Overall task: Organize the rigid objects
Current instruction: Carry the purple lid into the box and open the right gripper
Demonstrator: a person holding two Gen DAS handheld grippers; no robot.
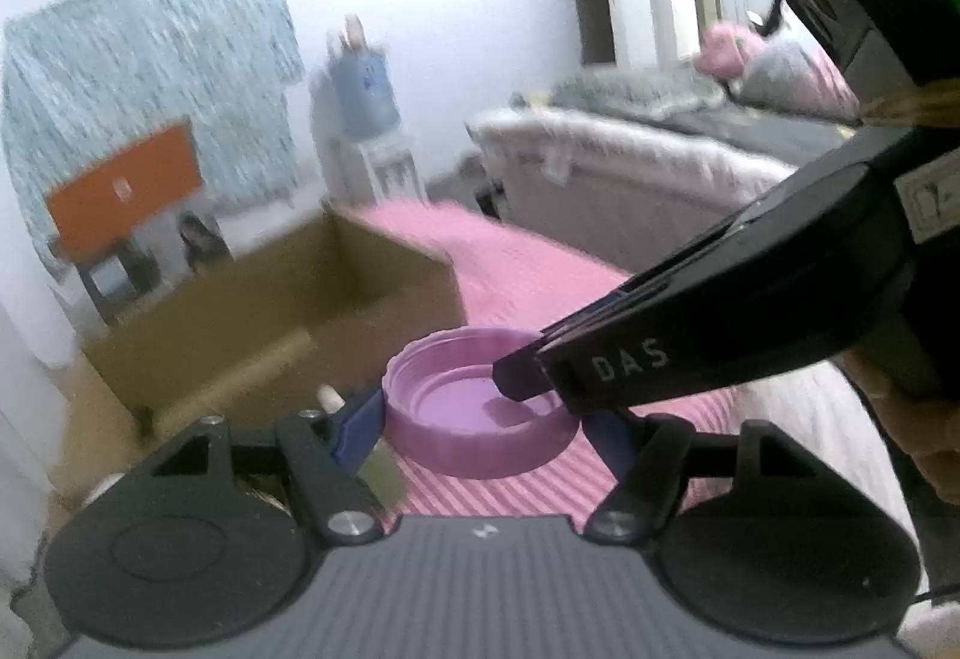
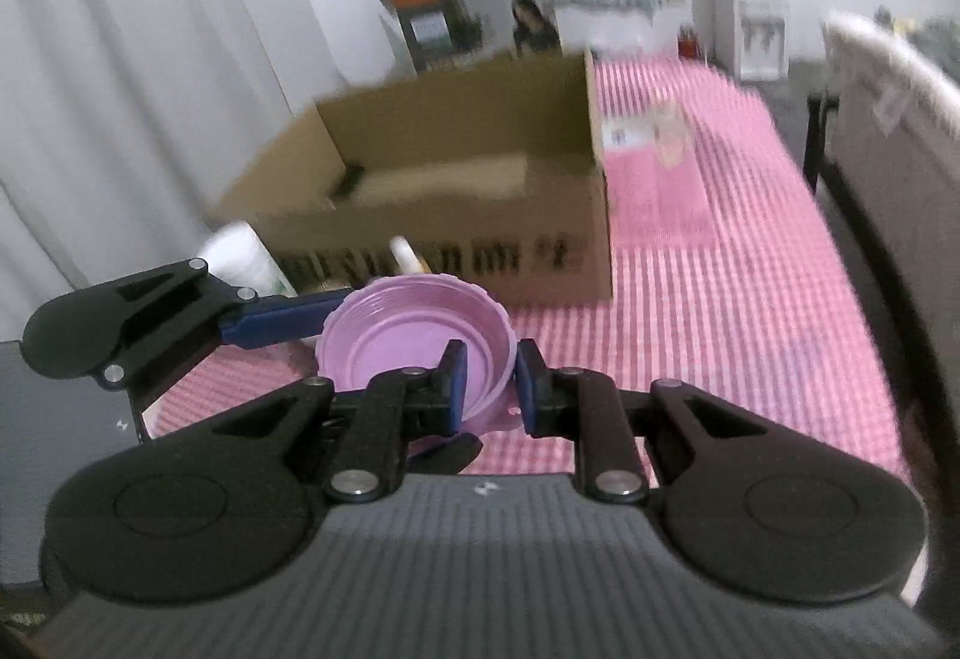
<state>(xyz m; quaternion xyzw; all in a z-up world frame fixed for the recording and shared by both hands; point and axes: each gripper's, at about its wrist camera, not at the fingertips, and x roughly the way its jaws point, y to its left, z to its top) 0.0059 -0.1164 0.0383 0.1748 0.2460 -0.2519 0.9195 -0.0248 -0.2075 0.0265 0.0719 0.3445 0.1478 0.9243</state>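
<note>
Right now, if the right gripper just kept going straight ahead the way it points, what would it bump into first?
Probably the open cardboard box. The right gripper pinches the rim of the purple lid, and the box's printed front wall stands just beyond it; the blur leaves depth unclear.

A counter [image 2: 720, 299] under a pink checked cloth carries an open cardboard box [image 2: 480, 239] just ahead of the tool, with a clear bottle [image 2: 669, 131] beyond the box's right side.

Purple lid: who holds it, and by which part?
Both. The round purple plastic lid is spanned across its outer sides by the left gripper; the right gripper pinches its rim wall.
</note>
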